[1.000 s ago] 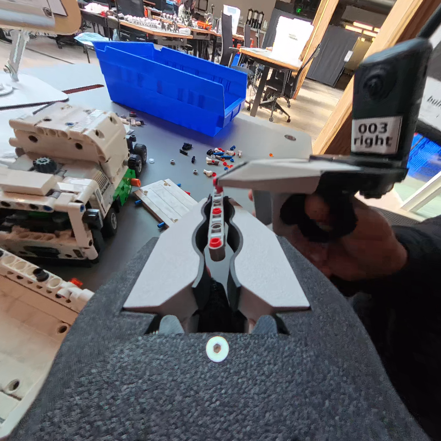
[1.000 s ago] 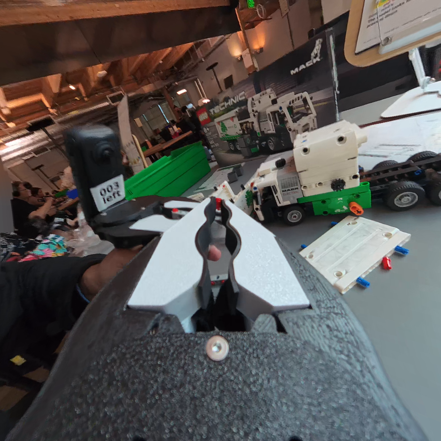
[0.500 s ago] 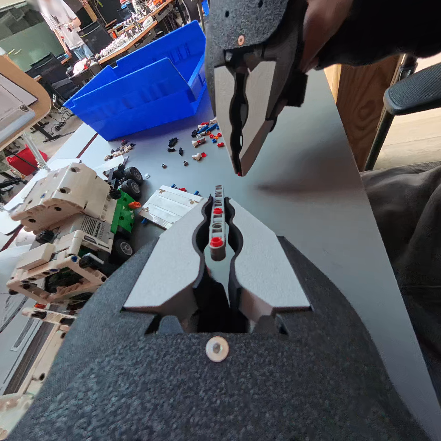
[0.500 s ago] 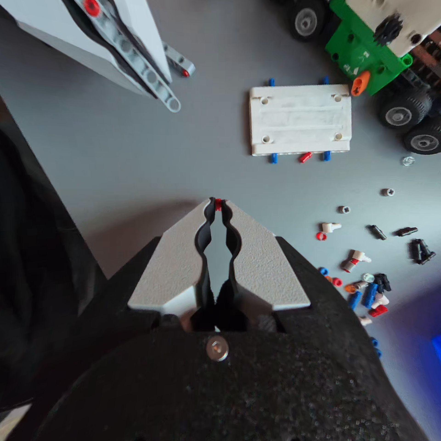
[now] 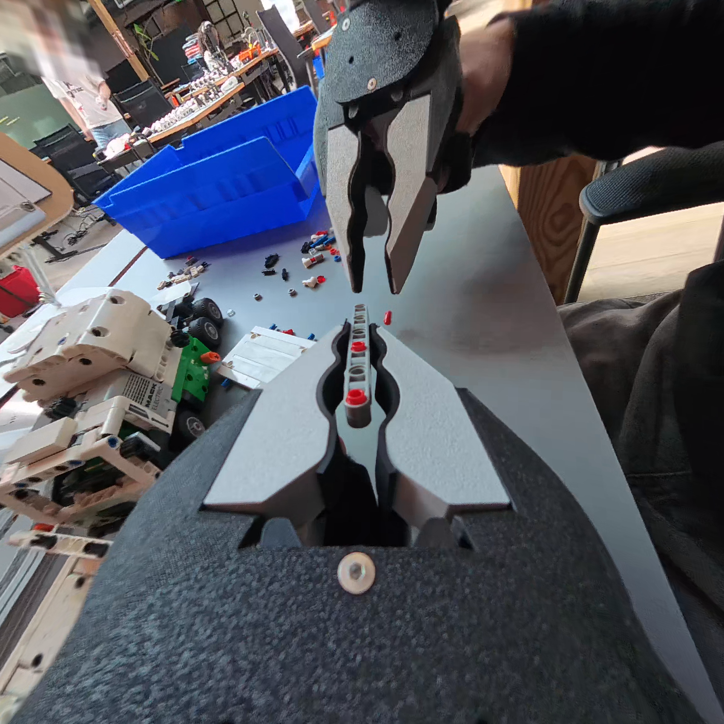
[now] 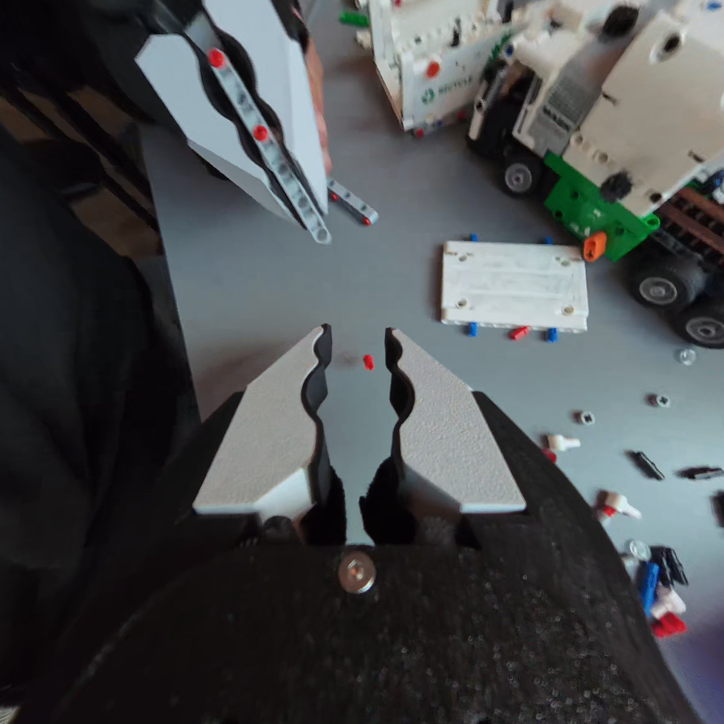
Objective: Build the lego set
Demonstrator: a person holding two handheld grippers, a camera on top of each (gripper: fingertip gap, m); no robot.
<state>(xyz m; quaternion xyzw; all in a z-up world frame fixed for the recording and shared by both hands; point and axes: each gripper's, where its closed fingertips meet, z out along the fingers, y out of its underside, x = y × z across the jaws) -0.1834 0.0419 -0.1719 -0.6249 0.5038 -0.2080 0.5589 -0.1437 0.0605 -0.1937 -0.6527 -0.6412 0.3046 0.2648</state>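
Observation:
My left gripper (image 5: 359, 328) is shut on a grey beam (image 5: 358, 368) that carries two red pins and sticks out past the fingertips. My right gripper (image 6: 357, 331) is open and empty, pointing down at the grey table just beyond the beam's tip. A small red pin (image 6: 367, 361) lies loose between its fingertips; it also shows in the left wrist view (image 5: 388, 317), right of the beam's end. The right wrist view shows the left gripper (image 6: 313, 219) with the beam (image 6: 270, 156). The white and green truck model (image 5: 98, 372) stands at the left.
A white panel (image 6: 513, 286) with blue and red pins lies by the truck (image 6: 587, 117). A second grey beam (image 6: 352, 205) lies on the table. Loose small parts (image 6: 627, 489) are scattered in front of a blue bin (image 5: 219, 196). A chair (image 5: 646, 188) stands at the right edge.
My right gripper swung from beside the beam to point down at the table, then opened. The red pin it held has left its fingertips and is now loose below them.

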